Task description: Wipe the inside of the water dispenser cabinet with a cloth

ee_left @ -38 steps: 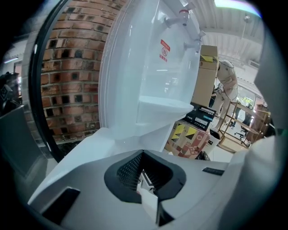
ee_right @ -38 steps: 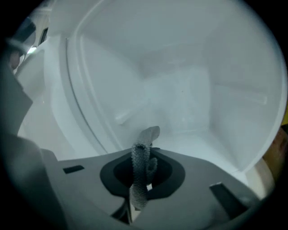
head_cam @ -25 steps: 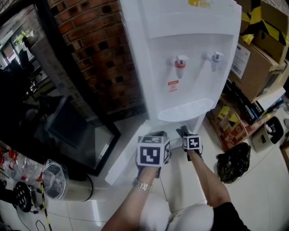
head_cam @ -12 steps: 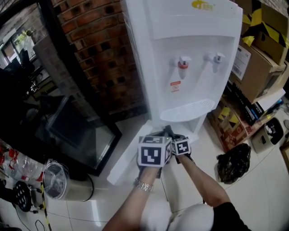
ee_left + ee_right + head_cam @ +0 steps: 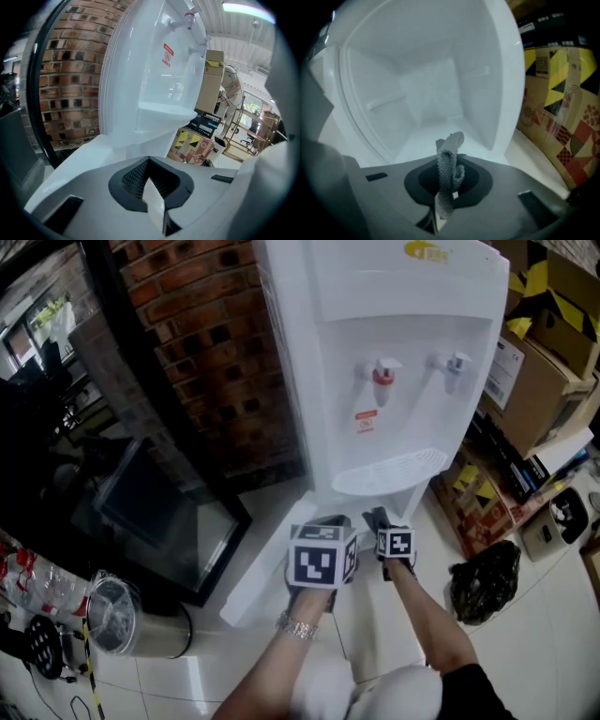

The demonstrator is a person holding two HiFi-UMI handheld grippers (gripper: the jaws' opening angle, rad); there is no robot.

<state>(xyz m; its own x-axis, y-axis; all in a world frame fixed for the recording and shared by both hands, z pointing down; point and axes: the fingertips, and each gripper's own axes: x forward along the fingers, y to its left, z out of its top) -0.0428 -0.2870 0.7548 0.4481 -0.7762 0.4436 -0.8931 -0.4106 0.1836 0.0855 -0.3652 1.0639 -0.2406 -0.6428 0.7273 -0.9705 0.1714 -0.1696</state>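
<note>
Cloth (image 5: 450, 157) pinched in right tool (image 5: 447, 185), left tool (image 5: 152, 199) closed; best pressed flat along cabinet (image 5: 431, 93) walls, corners.

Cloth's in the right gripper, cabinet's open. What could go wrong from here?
1. The right gripper pinches the cloth as a narrow bunched strip. Inside the cabinet, the bare jaws may rub the walls, or the cloth may slip out.
2. The left gripper seems shut on the thin edge of the door, close beside the right one. They could knock together and let the door swing.
</note>
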